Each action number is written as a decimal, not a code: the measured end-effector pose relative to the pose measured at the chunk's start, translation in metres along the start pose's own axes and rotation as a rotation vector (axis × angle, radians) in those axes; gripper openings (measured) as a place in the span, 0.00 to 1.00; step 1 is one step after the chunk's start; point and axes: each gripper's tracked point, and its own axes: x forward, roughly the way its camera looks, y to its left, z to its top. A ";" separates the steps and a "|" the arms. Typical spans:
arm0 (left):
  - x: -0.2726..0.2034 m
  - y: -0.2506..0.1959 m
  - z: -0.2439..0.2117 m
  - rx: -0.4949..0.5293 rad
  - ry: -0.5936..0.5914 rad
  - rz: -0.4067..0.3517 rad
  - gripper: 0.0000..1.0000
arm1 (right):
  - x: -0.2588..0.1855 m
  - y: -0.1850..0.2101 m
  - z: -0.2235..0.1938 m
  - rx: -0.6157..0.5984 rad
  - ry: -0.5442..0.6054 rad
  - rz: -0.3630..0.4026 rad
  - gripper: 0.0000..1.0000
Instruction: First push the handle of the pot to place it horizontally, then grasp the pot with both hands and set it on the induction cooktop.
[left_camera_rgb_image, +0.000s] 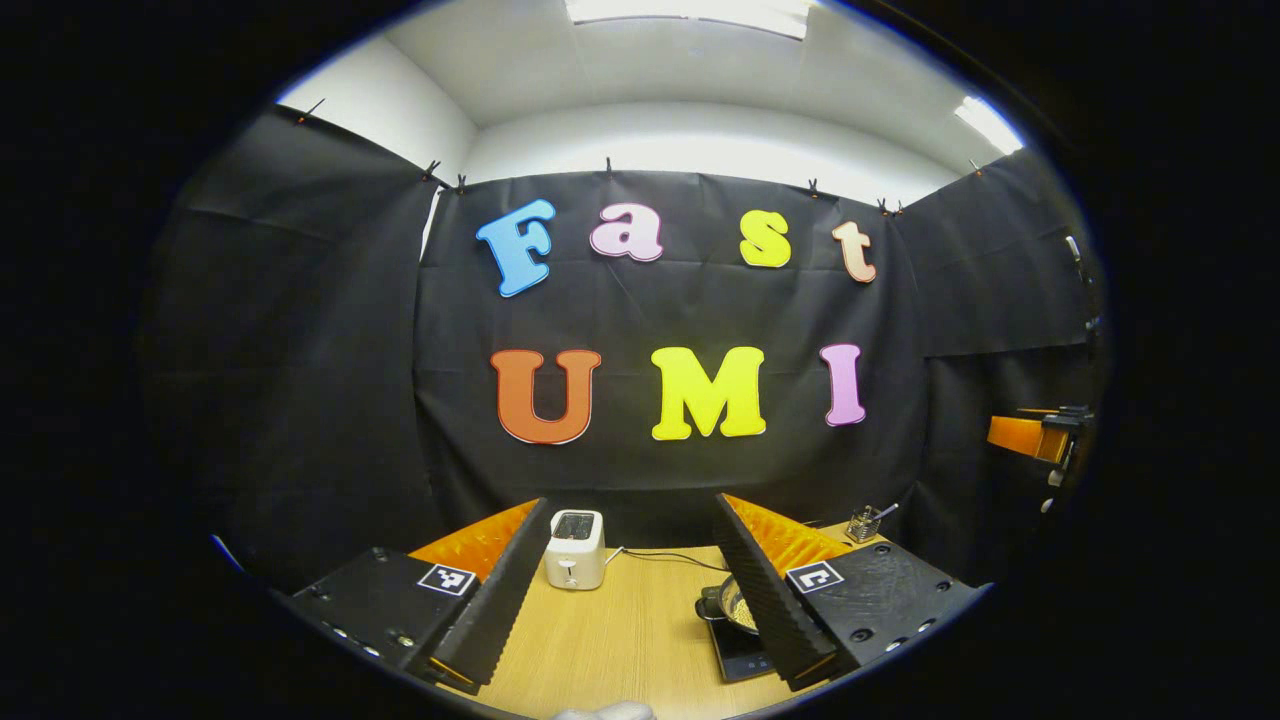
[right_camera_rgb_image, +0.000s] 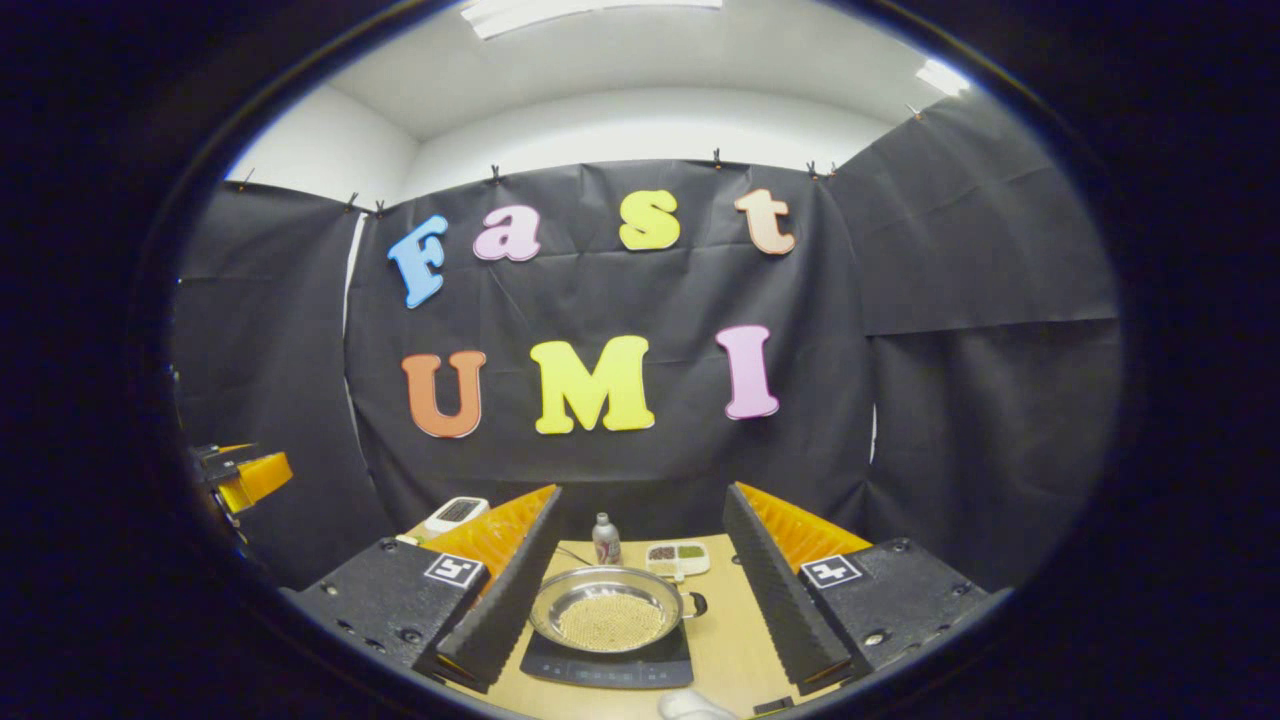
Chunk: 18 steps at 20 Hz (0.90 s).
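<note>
Pot (right_camera_rgb_image: 608, 616) on cooktop (right_camera_rgb_image: 606, 668), wooden table (right_camera_rgb_image: 720, 640).

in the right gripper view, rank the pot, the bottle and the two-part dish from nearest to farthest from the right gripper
1. pot, on the induction cooktop, between the fingers.
2. two-part dish, behind the pot, slightly right.
3. bottle, near the wall; too close to the dish to call firmly.

From my left gripper view, its right finger hides most of the pot (left_camera_rgb_image: 737, 602) and cooktop (left_camera_rgb_image: 740, 655).
</note>
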 end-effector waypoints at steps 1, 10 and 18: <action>-0.001 -0.001 -0.002 0.001 0.007 -0.003 0.96 | -0.001 -0.003 -0.002 -0.005 0.002 -0.007 0.99; -0.001 -0.012 -0.011 0.006 0.030 -0.018 0.97 | -0.008 0.000 -0.011 -0.014 0.007 0.002 0.99; 0.005 -0.020 -0.010 0.012 0.034 -0.036 0.97 | -0.004 -0.004 -0.007 -0.034 0.011 -0.005 0.99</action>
